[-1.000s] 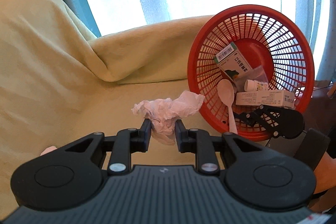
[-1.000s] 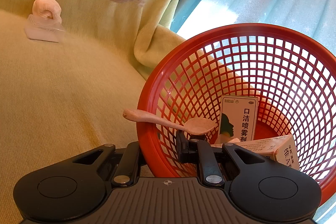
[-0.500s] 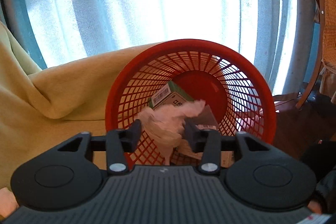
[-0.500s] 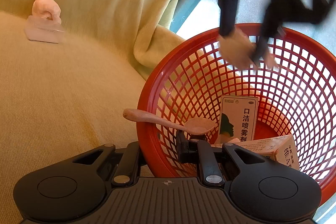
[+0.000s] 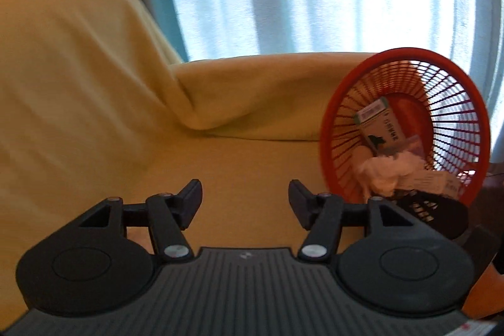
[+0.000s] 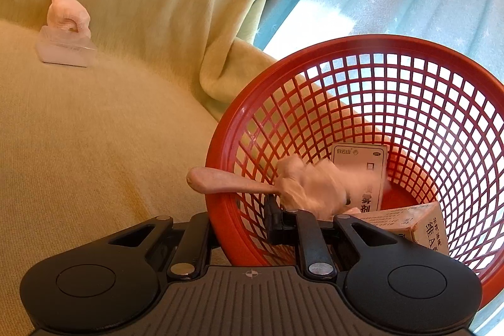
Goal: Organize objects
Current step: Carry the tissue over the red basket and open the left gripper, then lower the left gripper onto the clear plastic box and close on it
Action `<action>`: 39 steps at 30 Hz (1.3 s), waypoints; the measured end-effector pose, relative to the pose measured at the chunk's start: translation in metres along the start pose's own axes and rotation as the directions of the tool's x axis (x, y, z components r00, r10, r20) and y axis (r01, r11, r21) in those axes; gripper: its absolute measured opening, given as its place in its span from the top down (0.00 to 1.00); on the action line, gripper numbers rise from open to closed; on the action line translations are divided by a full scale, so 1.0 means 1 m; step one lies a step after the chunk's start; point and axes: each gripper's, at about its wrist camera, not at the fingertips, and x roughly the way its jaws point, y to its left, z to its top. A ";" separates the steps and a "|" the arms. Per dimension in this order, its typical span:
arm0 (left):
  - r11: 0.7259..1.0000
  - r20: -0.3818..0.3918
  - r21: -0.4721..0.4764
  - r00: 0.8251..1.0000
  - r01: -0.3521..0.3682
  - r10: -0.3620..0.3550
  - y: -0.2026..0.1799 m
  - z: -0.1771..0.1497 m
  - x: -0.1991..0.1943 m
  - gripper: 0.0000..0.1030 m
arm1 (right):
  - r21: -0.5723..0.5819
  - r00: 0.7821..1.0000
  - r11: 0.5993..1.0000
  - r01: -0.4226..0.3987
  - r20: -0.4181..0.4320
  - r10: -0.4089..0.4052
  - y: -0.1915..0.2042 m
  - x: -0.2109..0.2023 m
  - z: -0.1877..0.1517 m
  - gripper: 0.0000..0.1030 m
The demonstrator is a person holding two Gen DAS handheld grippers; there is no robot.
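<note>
A crumpled pink tissue (image 6: 312, 185) lies inside the red mesh basket (image 6: 220, 147), on the bowl end of a wooden spoon (image 6: 220, 181) whose handle sticks out over the rim. My right gripper (image 6: 241, 225) is shut on the basket's near rim, one finger inside and one outside. In the left wrist view the basket (image 5: 327, 128) stands tilted at the right with the tissue (image 5: 384, 175) in it. My left gripper (image 5: 244, 191) hangs over the yellow sofa to the basket's left; its jaws are opening, with nothing between them.
Inside the basket are a white medicine box (image 6: 359, 166) and a tan carton (image 6: 415, 222). A clear tissue pack (image 6: 64, 49) with a pink tissue pulled up sits far left on the yellow-covered sofa (image 6: 94, 131). Blue curtains hang behind.
The left gripper carried the tissue over the basket, let it go, and swung back left with wider jaws. The tissue now lies in the basket. The right gripper kept still.
</note>
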 end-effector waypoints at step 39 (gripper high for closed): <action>0.987 -0.277 0.016 0.948 -0.162 0.160 0.092 -0.093 0.086 0.50 | -0.011 1.000 1.000 -0.003 -0.006 0.003 0.000 -0.001 -0.002 0.87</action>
